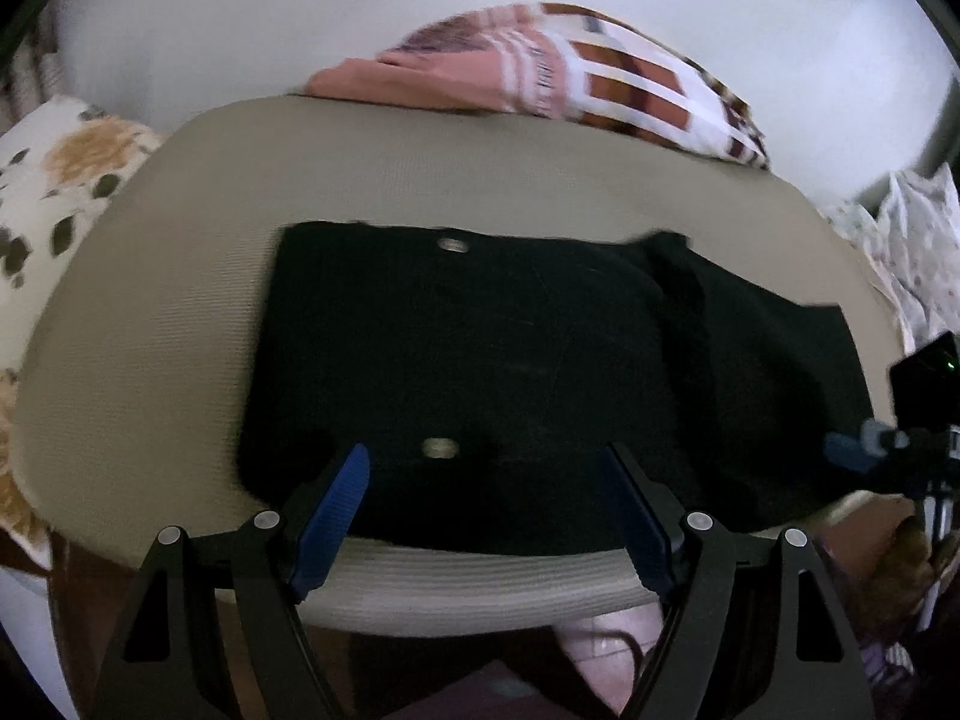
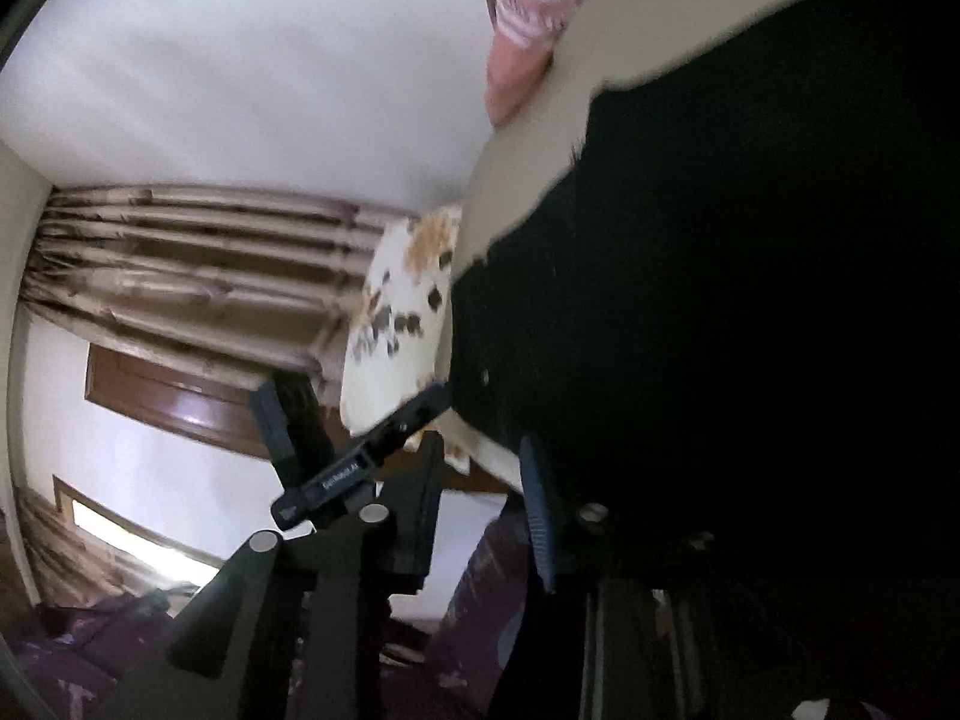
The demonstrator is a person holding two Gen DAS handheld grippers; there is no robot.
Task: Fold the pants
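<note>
Left gripper [image 1: 486,510] — jaws wide, empty — hovers over black pants [image 1: 480,360]; right gripper [image 2: 486,510] narrow, grip indeterminate.

The black pants [image 1: 480,372] cover most of the beige table [image 1: 156,312], leaving bare strips along its left, far and near edges where a tool could set down. Behind the far edge a folded patterned blanket [image 1: 570,78] blocks the way; a flowered pillow [image 1: 54,192] crowds the left corner. The left tool [image 1: 486,510] hangs with fingers wide apart above the near hem, nothing between them. The right tool [image 2: 480,516] sits at the table's right end, its view mostly filled by dark cloth, probably the pants [image 2: 750,300].
</note>
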